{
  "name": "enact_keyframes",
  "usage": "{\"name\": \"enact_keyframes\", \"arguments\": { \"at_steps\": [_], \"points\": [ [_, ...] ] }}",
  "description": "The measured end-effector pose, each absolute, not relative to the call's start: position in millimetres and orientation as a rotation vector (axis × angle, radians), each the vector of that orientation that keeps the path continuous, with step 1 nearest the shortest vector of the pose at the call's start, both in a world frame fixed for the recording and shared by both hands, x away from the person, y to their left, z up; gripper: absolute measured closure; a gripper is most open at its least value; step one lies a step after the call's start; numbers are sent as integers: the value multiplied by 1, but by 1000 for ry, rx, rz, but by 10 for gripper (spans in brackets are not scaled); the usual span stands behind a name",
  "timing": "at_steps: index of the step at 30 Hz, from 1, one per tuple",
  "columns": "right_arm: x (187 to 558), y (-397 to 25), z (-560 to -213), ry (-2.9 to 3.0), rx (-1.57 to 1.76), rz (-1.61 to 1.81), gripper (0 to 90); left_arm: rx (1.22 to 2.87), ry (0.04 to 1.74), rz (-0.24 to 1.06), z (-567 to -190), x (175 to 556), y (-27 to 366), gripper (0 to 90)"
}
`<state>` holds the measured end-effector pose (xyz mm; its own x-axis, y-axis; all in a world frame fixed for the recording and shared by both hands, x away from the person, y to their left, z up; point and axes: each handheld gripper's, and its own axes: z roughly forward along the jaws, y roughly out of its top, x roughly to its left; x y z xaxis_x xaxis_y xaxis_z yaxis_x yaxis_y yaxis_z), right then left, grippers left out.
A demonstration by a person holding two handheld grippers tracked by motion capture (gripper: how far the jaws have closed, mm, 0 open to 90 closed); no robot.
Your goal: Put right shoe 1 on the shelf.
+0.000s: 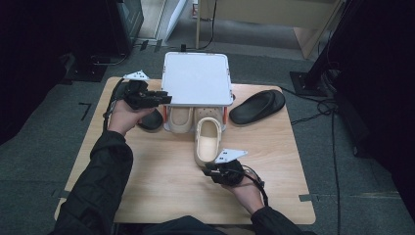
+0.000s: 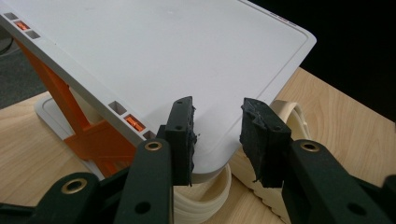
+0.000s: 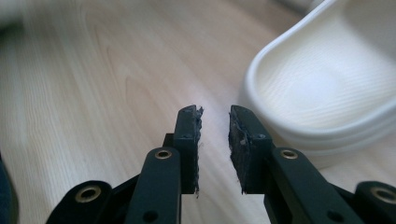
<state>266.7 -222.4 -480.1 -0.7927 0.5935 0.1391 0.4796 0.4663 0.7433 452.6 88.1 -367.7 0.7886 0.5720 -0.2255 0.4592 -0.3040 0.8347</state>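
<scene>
My right tool [image 1: 215, 169] is just behind the heel of the cream slipper [image 1: 208, 139], low over the tabletop [image 1: 161, 171]. Its jaws stand a little apart, with a narrow gap, and they hold nothing. In the right gripper view the rounded heel of the slipper [image 3: 322, 93] lies ahead and to the right of the jaws, close but not touching them.

The slipper lies with its long axis pointing away from me, toe toward the white rack [image 1: 197, 78] and heel toward my right hand. The toe end is at the rack's front edge; I cannot tell how far it goes under the shelf. A second cream slipper [image 1: 180, 120] sits already under the shelf, just beside it on the left.

My left tool [image 1: 154, 98] is at the left front corner of the rack, jaws spread, gripping nothing. In the left gripper view the shelf corner [image 2: 205, 154] is between the jaws but I see no contact.

I judge that the right hand is the nearer one for the slipper. The next move probably is a push or a grip at the heel, forward along the long axis. A black slipper [image 1: 258, 106] lies well apart at the right of the rack.
</scene>
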Motion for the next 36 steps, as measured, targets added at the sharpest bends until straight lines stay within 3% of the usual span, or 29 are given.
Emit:
{"name": "enact_keyframes", "arguments": {
  "at_steps": [7,36],
  "points": [
    [278,-215,-495,2661,942,1121,720,1951,775,137,-368,453,88,652],
    [325,-214,-483,2455,1018,1191,721,1944,775,132,-369,452,88,648]
  ]
}}
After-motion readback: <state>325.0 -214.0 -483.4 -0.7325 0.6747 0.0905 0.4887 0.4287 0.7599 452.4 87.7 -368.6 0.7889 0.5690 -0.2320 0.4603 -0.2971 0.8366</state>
